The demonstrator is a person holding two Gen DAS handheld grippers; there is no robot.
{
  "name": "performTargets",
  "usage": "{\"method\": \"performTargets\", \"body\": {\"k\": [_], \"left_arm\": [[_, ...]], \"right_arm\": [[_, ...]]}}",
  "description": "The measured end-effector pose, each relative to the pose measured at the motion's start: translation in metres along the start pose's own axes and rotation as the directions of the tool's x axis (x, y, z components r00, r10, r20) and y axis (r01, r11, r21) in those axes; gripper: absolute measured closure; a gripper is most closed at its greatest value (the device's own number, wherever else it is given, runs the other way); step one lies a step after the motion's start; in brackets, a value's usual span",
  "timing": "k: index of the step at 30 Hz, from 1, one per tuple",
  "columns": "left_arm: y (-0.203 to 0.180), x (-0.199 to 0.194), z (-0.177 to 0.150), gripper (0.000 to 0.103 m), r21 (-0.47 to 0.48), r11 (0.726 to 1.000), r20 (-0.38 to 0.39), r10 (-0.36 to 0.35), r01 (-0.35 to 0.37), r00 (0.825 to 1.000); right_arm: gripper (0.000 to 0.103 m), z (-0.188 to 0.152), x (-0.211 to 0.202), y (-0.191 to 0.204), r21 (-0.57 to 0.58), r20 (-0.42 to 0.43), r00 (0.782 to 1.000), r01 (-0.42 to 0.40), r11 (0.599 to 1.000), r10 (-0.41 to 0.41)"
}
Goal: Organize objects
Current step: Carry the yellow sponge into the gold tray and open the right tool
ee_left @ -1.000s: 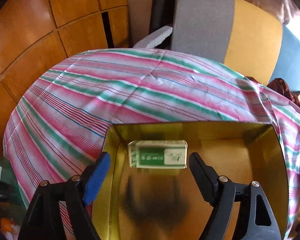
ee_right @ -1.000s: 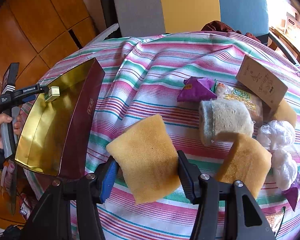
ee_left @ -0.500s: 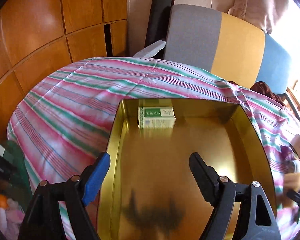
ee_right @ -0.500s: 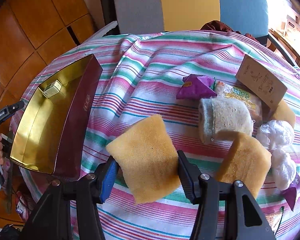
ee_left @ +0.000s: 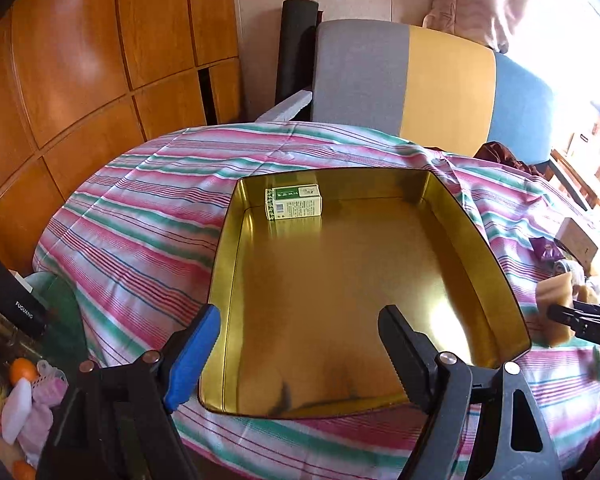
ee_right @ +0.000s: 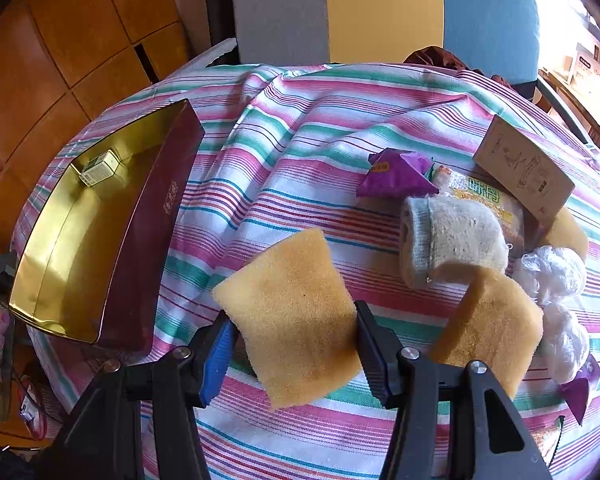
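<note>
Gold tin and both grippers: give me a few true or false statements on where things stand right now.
1. The small green and white box lies inside the gold tin, in a far corner. True.
2. The left gripper holds the box. False: it is open and empty, near the tin's close edge.
3. The right gripper is shut on a yellow sponge. True.
4. That sponge already lies in the tin. False: it is held above the striped tablecloth, beside the tin.
5. A second sponge lies on the cloth. True.
</note>
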State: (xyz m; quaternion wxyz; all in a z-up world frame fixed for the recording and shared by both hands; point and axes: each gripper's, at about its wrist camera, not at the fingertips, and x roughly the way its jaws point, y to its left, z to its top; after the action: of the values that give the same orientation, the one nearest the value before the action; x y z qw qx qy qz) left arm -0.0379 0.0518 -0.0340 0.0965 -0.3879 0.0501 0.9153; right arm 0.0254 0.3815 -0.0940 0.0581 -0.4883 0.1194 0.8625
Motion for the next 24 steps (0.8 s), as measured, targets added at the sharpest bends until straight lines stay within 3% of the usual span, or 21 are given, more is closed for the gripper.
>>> {"method": "performTargets", "body": {"k": [9, 14, 19, 24], "left_arm": [[0.007, -0.016, -0.003, 0.021, -0.010, 1.000, 0.037, -0.019, 0.019, 0.999], [0.015, -0.016, -0.006, 0.021, -0.030, 0.999, 0.031, -0.031, 0.032, 0.999], [0.023, -0.012, -0.011, 0.021, -0.046, 0.998, 0.023, -0.033, 0.034, 0.999], [0.037, -0.010, -0.015, 0.021, -0.076, 0.997, 0.021, -0.023, 0.025, 1.000]], "right_arm": [[0.047, 0.003, -0.003, -0.002, 0.044, -0.002, 1.000, 0.017, 0.999, -0.017], [0.047, 0.015, -0.024, 0.005, 0.107, 0.043, 0.999, -0.017, 0.994, 0.013], [0.047, 0.035, -0.045, 0.041, 0.066, 0.090, 0.993, -0.086, 0.994, 0.080], [0.047, 0.055, -0.037, 0.096, -0.007, 0.047, 0.983, -0.179, 0.984, 0.179]]}}
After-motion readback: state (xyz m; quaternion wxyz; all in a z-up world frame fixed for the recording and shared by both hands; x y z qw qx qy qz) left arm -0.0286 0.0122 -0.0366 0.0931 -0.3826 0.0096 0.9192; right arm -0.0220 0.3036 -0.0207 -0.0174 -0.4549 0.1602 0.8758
